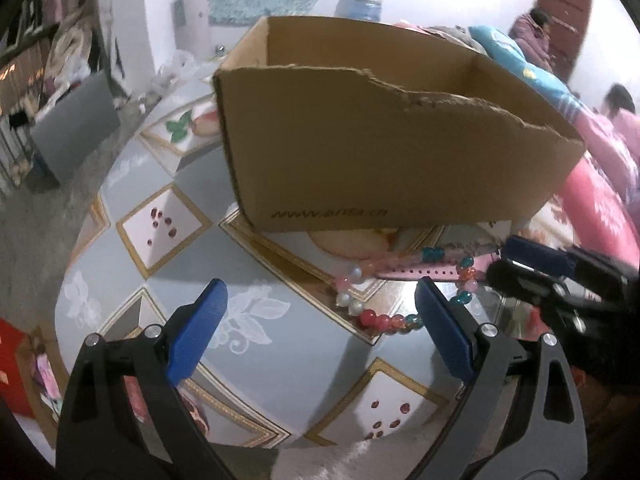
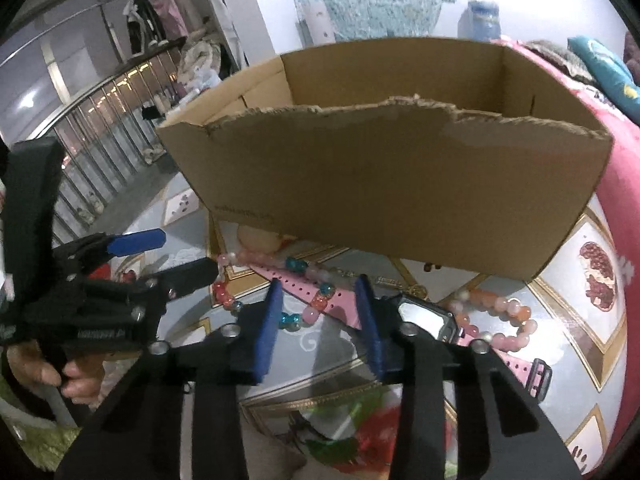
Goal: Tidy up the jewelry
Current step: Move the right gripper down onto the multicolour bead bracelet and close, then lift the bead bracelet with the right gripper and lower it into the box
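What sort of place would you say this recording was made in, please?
Probably a lived-in home: a table with a fruit-patterned cover, clothes hanging on a rail, and bedding piled behind the cardboard box.

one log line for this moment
left claw: open, empty | right claw: around pink watch strap, grip unclear | bead bracelets: on table | box: behind

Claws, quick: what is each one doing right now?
Left claw: open, empty.
Right claw: partly open around the pink watch strap and beaded bracelet, not clamped.
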A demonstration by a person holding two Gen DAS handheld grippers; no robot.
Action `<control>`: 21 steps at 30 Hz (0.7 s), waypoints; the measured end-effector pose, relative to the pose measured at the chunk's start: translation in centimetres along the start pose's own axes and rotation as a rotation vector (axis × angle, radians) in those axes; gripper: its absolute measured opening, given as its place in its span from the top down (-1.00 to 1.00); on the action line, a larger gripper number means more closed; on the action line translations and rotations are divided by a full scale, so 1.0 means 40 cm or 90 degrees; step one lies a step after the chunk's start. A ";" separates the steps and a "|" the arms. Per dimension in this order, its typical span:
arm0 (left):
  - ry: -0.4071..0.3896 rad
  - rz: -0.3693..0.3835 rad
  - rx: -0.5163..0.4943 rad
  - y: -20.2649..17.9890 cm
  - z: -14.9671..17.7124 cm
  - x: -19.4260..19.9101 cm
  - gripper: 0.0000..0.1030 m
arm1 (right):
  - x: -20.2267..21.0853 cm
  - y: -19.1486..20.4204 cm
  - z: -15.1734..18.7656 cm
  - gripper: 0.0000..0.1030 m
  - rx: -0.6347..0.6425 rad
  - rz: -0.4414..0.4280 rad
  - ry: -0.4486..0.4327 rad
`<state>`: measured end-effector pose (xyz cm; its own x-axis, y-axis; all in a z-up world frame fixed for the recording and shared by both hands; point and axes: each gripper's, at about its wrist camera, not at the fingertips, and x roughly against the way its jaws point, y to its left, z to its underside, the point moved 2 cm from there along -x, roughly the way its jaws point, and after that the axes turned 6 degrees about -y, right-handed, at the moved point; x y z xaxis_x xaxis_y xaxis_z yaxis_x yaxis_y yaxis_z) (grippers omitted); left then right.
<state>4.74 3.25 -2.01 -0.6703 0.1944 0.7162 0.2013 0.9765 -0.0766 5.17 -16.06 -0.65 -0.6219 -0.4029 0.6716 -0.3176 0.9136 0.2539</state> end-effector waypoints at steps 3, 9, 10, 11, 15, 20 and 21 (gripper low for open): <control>0.013 0.014 -0.025 -0.014 0.000 -0.015 -0.22 | -0.021 0.000 -0.006 0.47 -0.002 0.010 0.022; 0.041 0.026 -0.059 -0.026 0.004 -0.046 0.35 | -0.061 0.021 -0.005 0.55 0.014 0.030 0.062; 0.047 0.028 -0.062 -0.027 0.005 -0.051 0.41 | -0.065 0.023 -0.003 0.56 0.018 0.034 0.066; 0.046 0.026 -0.065 -0.026 0.005 -0.053 0.43 | -0.068 0.026 -0.003 0.56 0.021 0.037 0.067; 0.045 0.021 -0.084 -0.032 0.003 -0.060 0.57 | -0.079 0.038 -0.004 0.60 0.042 0.050 0.075; 0.037 0.017 -0.099 -0.042 0.002 -0.062 0.74 | -0.085 0.042 -0.006 0.72 0.046 0.042 0.080; 0.036 0.020 -0.098 -0.043 0.002 -0.062 0.78 | -0.089 0.043 -0.012 0.77 0.045 0.042 0.079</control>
<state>5.99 1.11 -3.73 -0.6214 0.2141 0.7537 0.3314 0.9435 0.0053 7.19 -13.04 -2.26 -0.5512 -0.3288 0.7669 -0.3317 0.9297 0.1602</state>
